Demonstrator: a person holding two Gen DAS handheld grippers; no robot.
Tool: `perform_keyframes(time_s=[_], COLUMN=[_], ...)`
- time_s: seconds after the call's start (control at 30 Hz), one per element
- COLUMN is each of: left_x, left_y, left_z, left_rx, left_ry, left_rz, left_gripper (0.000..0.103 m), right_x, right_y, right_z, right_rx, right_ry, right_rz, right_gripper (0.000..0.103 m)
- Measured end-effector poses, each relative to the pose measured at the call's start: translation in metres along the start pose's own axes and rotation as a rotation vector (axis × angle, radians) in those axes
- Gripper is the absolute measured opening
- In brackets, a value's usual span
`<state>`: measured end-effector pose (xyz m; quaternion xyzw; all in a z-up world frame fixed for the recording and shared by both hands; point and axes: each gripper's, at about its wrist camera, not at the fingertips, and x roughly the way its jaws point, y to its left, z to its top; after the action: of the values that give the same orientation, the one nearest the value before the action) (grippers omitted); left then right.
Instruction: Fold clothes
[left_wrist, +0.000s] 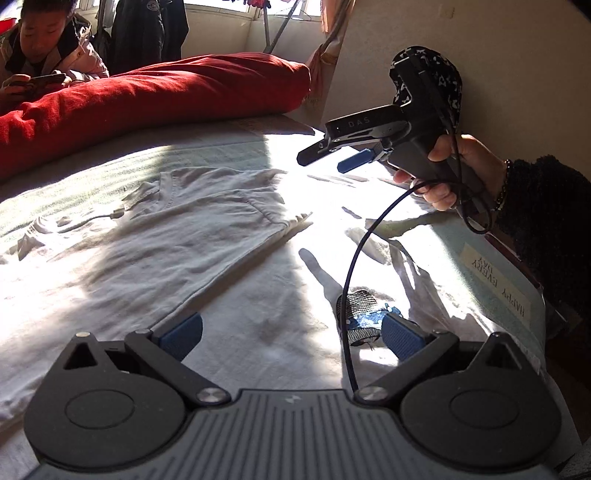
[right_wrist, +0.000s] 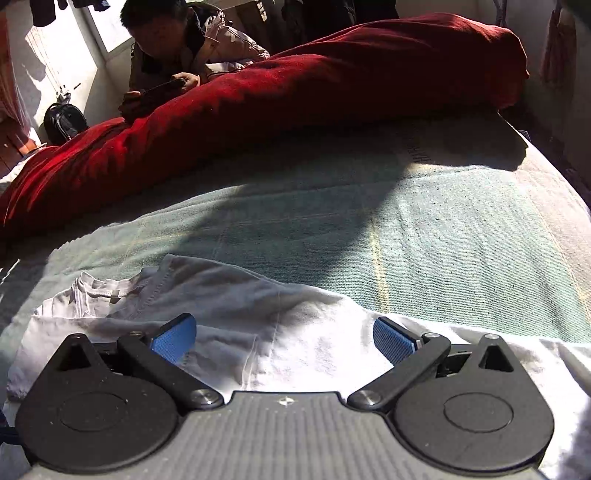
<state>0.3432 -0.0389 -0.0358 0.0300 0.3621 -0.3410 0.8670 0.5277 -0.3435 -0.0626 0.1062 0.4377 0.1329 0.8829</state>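
The shirt (left_wrist: 177, 236) is only partly shown: in the left wrist view its near and left parts run off the picture's edge and under the left tongs (left_wrist: 291, 332), and glare whitens the cloth right of it, so its hem cannot be traced. In the right wrist view the right tongs (right_wrist: 284, 338) cover the shirt's near part. A small netted blue thing (left_wrist: 360, 319) right of the shirt is half behind a pad (left_wrist: 400, 336); what it is cannot be told. Beyond the shirt, the red quilt (right_wrist: 295, 88) hides the lower body of a person (right_wrist: 177, 40)
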Motion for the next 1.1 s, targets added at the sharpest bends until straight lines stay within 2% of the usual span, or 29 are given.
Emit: perform_keyframes(time_s=[0.2, 0.3, 0.37, 0.43, 0.5, 0.6, 0.7, 0.83, 0.93, 1.0, 1.1], left_x=[-0.013, -0.019, -0.021, -0.023, -0.024, -0.025, -0.026, -0.031, -0.038, -0.044, -0.055], left_y=[-0.021, -0.034, -0.041, -0.047, -0.055, -0.065, -0.073, -0.078, -0.082, -0.084, -0.085], left_z=[0.0, 0.0, 0.0, 0.001, 0.003, 0.004, 0.002, -0.004, -0.008, -0.008, -0.011], left_rx=[0.015, 0.031, 0.034, 0.038, 0.041, 0.032, 0.017, -0.004, -0.029, -0.045, -0.082], left_ry=[0.026, 0.054, 0.069, 0.078, 0.083, 0.087, 0.093, 0.102, 0.09, 0.071, 0.048], left_rz=[-0.021, 0.008, 0.023, 0.031, 0.036, 0.035, 0.032, 0.036, 0.069, 0.084, 0.071], left_gripper=[0.102, 0.102, 0.102, 0.102, 0.102, 0.102, 0.102, 0.102, 0.102, 0.102, 0.102], right_x=[-0.027, -0.041, -0.046, -0.055, -0.062, -0.065, -0.055, -0.046, -0.057, -0.061, -0.062], right_y=[-0.042, -0.064, -0.08, -0.084, -0.075, -0.05, -0.029, -0.016, 0.0, 0.012, 0.016], right_z=[-0.028, -0.042, -0.045, -0.047, -0.05, -0.055, -0.063, -0.068, -0.067, -0.067, -0.073], right_rx=[0.054, 0.081, 0.137, 0.208, 0.206, 0.137, 0.06, 0.03, 0.031, 0.035, 0.039], right_ry=[0.032, 0.048, 0.018, -0.022, -0.033, -0.007, 0.041, 0.104, 0.08, 0.085, 0.093], right_rz=[-0.031, -0.047, -0.045, -0.005, 0.067, 0.159, 0.154, 0.061, 0.126, 0.217, 0.221], right_gripper=[0.103, 0.103, 0.103, 0.103, 0.103, 0.103, 0.103, 0.103, 0.103, 0.103, 0.103])
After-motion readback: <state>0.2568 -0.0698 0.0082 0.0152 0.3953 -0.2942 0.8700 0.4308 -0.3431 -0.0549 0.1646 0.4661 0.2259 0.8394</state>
